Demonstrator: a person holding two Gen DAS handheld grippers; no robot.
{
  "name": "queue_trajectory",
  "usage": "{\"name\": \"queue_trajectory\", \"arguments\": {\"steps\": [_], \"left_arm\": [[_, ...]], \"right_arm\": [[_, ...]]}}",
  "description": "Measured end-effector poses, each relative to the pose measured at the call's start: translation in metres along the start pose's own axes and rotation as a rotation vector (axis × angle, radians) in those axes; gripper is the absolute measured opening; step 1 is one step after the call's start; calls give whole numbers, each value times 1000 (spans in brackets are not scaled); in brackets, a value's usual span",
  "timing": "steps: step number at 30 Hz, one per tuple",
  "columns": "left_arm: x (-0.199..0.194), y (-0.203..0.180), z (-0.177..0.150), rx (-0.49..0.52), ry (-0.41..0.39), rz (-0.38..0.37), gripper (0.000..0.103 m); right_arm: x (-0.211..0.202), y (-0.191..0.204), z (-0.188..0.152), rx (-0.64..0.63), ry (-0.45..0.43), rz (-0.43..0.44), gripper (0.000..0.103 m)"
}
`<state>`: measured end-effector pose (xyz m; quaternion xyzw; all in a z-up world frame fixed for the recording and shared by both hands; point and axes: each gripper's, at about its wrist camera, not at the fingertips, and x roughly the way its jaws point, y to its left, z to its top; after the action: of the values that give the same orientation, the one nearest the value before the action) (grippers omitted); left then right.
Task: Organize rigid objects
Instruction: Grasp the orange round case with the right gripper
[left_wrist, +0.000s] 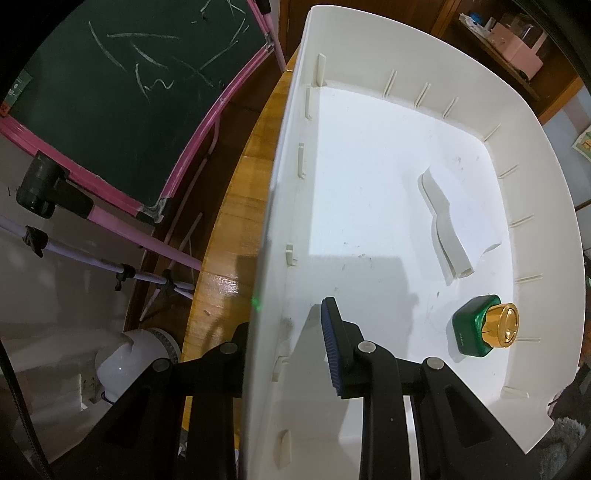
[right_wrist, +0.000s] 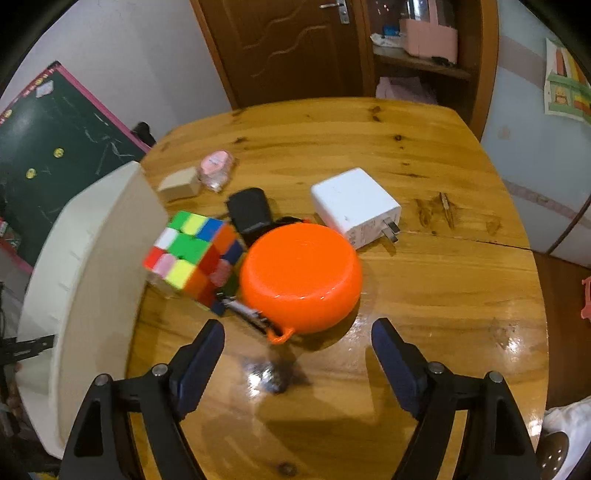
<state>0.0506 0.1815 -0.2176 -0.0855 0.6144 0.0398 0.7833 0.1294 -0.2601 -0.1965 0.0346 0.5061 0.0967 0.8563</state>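
My left gripper (left_wrist: 288, 339) is shut on the side wall of a white plastic bin (left_wrist: 280, 206): one finger is inside, the other outside. Inside the bin lie a green bottle with a gold cap (left_wrist: 484, 330) and a white plastic piece (left_wrist: 445, 225). In the right wrist view the bin (right_wrist: 92, 266) stands tilted at the left of the wooden table (right_wrist: 424, 295). My right gripper (right_wrist: 297, 354) is open and empty, just short of an upside-down orange bowl (right_wrist: 301, 277). A Rubik's cube (right_wrist: 194, 256) sits between bin and bowl. A white charger (right_wrist: 356, 206), black case (right_wrist: 249, 214), pink container (right_wrist: 216, 170) and beige block (right_wrist: 179, 182) lie behind.
A metal clip (right_wrist: 245, 314) lies beside the bowl's front left. A pink-framed chalkboard (left_wrist: 122, 99) stands off the table's left edge. A wooden door (right_wrist: 295, 48) and a shelf (right_wrist: 424, 55) are behind the table.
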Motion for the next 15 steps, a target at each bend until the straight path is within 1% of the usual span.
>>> {"name": "queue_trajectory", "arguments": {"steps": [8, 9, 15], "left_arm": [[2, 0, 1, -3, 7, 4, 29], [2, 0, 1, -3, 7, 5, 29], [2, 0, 1, -5, 8, 6, 29]], "right_arm": [[22, 14, 2, -110, 24, -30, 82], [25, 15, 3, -121, 27, -47, 83], [36, 17, 7, -163, 13, -87, 83]]}}
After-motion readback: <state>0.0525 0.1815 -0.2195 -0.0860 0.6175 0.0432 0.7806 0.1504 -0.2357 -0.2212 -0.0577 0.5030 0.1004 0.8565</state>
